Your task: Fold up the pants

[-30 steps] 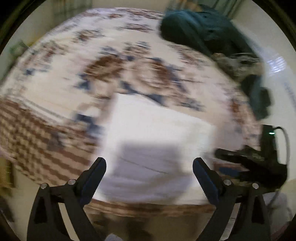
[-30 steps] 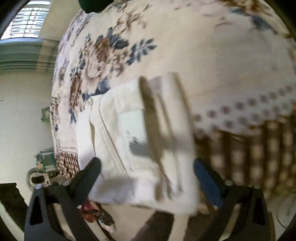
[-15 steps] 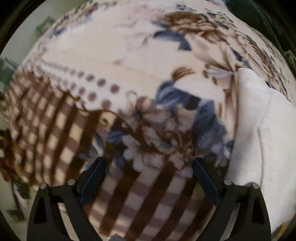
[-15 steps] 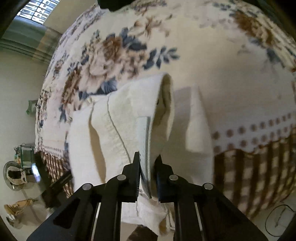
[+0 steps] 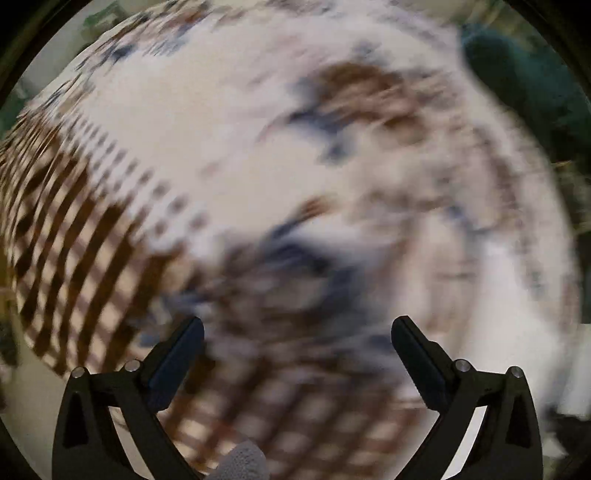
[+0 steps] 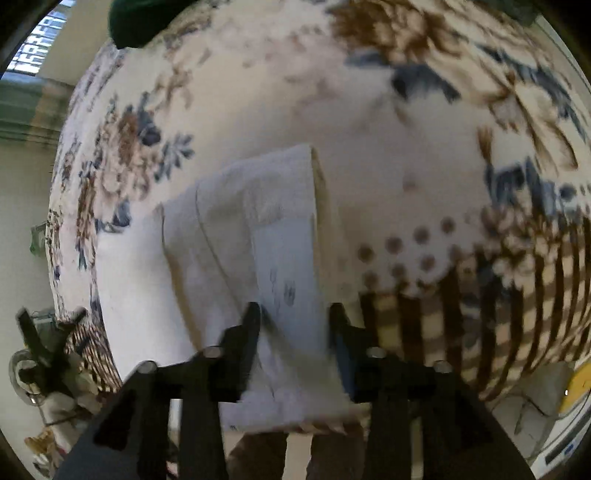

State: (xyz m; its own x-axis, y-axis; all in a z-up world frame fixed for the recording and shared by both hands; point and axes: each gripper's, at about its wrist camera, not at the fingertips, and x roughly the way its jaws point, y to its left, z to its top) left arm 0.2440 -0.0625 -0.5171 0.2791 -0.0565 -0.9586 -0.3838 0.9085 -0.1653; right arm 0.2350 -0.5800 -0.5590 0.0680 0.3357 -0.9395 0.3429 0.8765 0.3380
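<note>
Right wrist view: a cream blanket with brown and blue flowers and a brown checked border [image 6: 388, 155] fills the frame. On it, from centre toward seven o'clock, lie the folded white cotton pants [image 6: 236, 236], one edge hanging over the blanket's near side. The right gripper [image 6: 293, 317] at six o'clock has just been opening; its jaws stand partly apart with the pants' fold between them, pads not clearly pressing. A dark green bundle [image 6: 140, 18] sits at eleven o'clock.

Left wrist view is heavily blurred: the left gripper [image 5: 295, 339] is spread wide over the blanket, nothing between its jaws; the pants show as a white smear near four o'clock.
</note>
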